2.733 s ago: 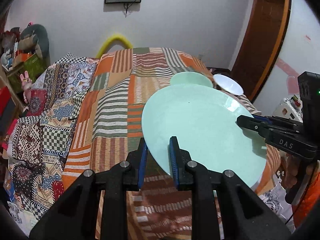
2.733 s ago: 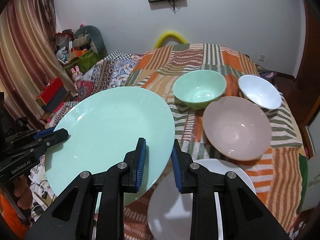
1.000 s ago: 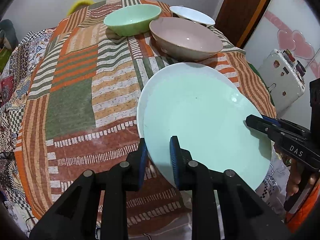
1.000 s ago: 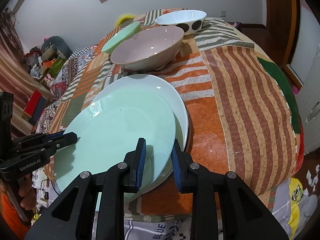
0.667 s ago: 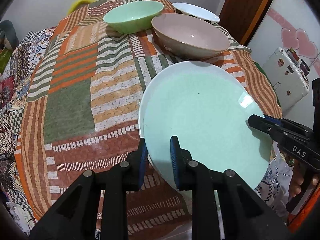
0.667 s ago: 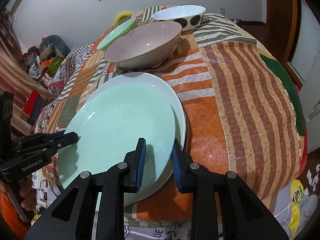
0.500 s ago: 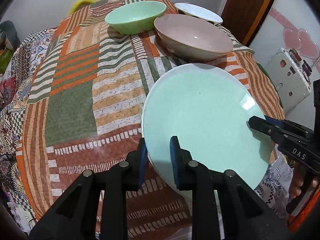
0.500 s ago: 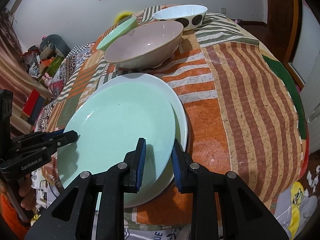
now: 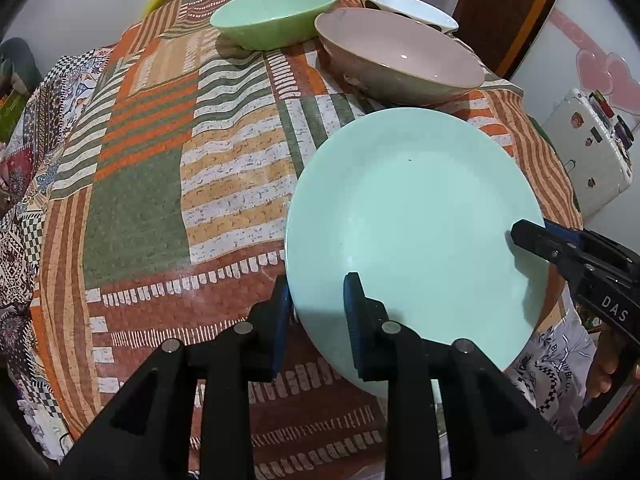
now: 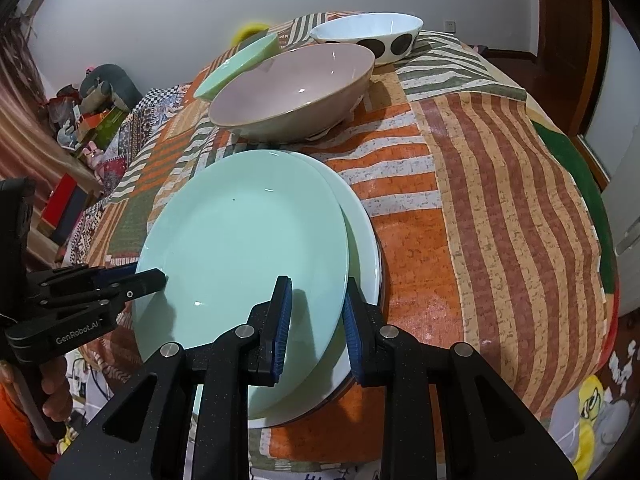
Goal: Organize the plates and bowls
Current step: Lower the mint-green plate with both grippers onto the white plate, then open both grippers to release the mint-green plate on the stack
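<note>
From the left wrist, we see our left gripper (image 9: 316,300) straddling the near rim of the mint plate (image 9: 416,224); its jaws are opening, the rim still between them, with the left pad seeming to stand off the edge. Across the plate, the right gripper (image 9: 532,236) reaches over the far rim. Beyond lie the green bowl (image 9: 276,12), the pink bowl (image 9: 400,60) and the spotted bowl (image 9: 408,4) on the striped tablecloth (image 9: 140,160).

From the right wrist, our right gripper (image 10: 316,312) is clamped on the plate's edge. The plate sits tilted over a white plate (image 10: 360,232) beneath, offset to one side. If we let go unevenly, it could slide off-centre or clatter down; the stack sits near the table's edge, so a shove could tip both.
</note>
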`<state>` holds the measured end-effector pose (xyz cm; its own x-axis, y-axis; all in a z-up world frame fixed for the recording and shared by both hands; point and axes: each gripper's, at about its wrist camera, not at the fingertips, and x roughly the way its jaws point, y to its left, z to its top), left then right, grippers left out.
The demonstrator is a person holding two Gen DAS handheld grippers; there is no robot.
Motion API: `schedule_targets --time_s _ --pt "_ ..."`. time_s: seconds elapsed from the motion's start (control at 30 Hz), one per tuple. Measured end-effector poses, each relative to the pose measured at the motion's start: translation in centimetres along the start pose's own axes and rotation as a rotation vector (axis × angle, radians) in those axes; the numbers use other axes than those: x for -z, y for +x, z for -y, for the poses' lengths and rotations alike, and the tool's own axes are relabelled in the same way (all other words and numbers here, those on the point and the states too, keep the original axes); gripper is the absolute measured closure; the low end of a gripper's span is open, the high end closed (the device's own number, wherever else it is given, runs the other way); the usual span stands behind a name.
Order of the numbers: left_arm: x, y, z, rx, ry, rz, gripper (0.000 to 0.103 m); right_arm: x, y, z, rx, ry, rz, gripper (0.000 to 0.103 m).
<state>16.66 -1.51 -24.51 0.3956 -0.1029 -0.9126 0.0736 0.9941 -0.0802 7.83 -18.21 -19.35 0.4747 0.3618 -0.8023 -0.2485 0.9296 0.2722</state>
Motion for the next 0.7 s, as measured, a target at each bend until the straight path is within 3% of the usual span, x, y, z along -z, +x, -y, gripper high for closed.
schedule_targets --time_s 0.37,0.43,0.53,0.7 --pt "0.0 0.0 0.4 -0.005 0.012 -0.004 0.07 -0.2 -1.0 0.0 0.051 -0.024 0.024 0.08" --pt "0.0 -0.3 0.2 0.005 0.002 -0.001 0.07 -0.4 -1.4 0.2 0.077 -0.028 0.045 0.07" --pt "-0.3 -1.2 0.0 0.017 -0.006 0.021 0.069 -0.6 -1.9 0.7 0.083 -0.024 0.058 0.068" --pt "-1.3 -3.6 -0.2 0.01 -0.003 0.098 0.059 -1.5 -2.7 1.3 0.074 -0.004 0.078 0.068"
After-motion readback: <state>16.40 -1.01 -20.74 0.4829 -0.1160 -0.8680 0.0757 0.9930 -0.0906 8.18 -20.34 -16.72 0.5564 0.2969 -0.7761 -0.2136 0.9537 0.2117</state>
